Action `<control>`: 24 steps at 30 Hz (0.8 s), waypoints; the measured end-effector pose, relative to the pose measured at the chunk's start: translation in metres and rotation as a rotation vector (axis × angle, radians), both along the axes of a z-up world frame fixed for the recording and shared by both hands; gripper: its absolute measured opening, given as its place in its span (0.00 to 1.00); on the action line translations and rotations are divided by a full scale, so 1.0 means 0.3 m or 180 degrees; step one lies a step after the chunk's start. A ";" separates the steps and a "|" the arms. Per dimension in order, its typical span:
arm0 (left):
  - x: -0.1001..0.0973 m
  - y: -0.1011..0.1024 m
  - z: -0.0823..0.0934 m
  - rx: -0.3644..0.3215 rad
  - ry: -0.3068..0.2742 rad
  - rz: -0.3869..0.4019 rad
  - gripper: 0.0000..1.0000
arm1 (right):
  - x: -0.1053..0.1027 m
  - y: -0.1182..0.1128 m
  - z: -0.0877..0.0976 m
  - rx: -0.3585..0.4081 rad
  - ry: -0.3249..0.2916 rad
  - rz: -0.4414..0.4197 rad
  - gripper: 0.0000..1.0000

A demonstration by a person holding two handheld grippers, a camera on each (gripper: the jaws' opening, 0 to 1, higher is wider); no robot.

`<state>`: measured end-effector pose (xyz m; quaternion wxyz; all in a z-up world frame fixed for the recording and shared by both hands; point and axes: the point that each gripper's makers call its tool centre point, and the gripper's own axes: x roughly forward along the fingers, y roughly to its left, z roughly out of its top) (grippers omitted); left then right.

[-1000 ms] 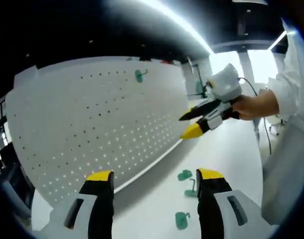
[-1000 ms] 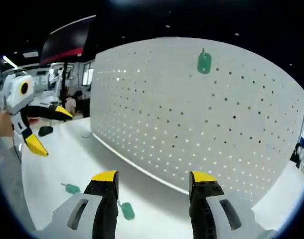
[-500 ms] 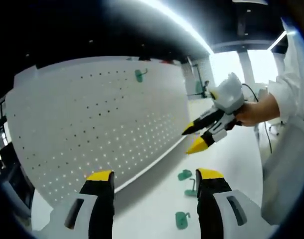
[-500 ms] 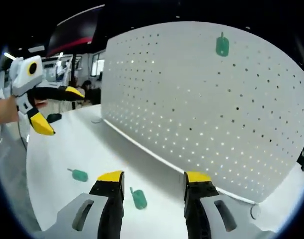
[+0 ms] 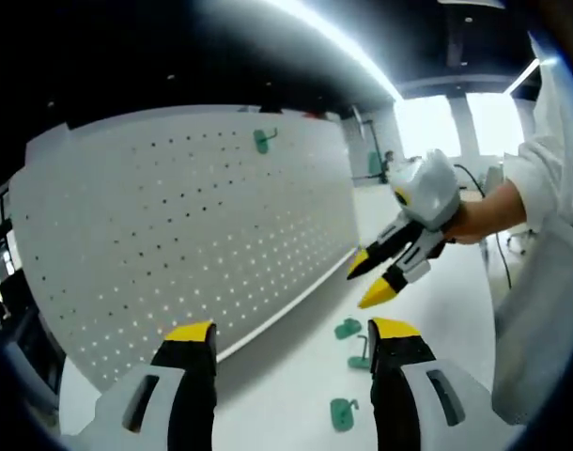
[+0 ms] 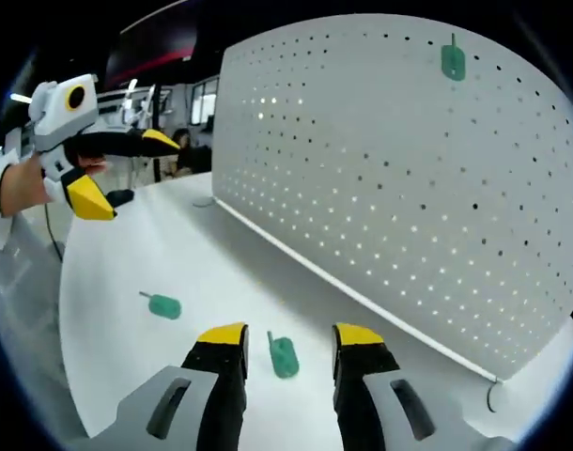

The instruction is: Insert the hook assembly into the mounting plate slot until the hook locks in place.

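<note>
- The right gripper (image 6: 285, 340), jaws parted and empty, is seen directly over a green hook (image 6: 283, 357) lying lengthwise between them on the table (image 6: 127, 272).
- The left gripper (image 5: 291, 334), open and empty, is held farther off.

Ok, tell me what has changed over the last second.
The right tongs dipped toward the table, closing in on a loose green hook, their jaws narrower but open and empty. The left tongs, the pegboard and its mounted hook stayed put.
</note>
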<state>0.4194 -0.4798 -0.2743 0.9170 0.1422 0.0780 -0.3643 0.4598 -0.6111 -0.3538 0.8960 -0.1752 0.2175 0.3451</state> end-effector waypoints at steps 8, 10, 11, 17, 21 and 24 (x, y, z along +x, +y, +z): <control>-0.002 -0.005 -0.005 0.0011 0.0014 -0.0009 0.66 | -0.011 0.001 -0.045 -0.0118 0.0102 0.0077 0.24; -0.002 -0.005 -0.006 0.0011 0.0016 -0.0008 0.66 | -0.012 0.004 -0.054 -0.0144 0.0119 0.0100 0.22; -0.002 -0.005 -0.006 0.0010 0.0018 -0.0010 0.66 | -0.013 0.006 -0.060 -0.0169 0.0123 0.0115 0.21; -0.003 -0.005 -0.006 0.0011 0.0014 -0.0010 0.66 | -0.005 0.012 -0.089 -0.0239 0.0159 0.0155 0.17; -0.003 -0.003 -0.006 0.0011 0.0017 -0.0005 0.66 | -0.001 0.021 -0.102 -0.0272 0.0183 0.0183 0.15; -0.003 -0.002 -0.006 0.0011 0.0019 -0.0002 0.66 | -0.001 0.030 -0.116 -0.0330 0.0206 0.0218 0.14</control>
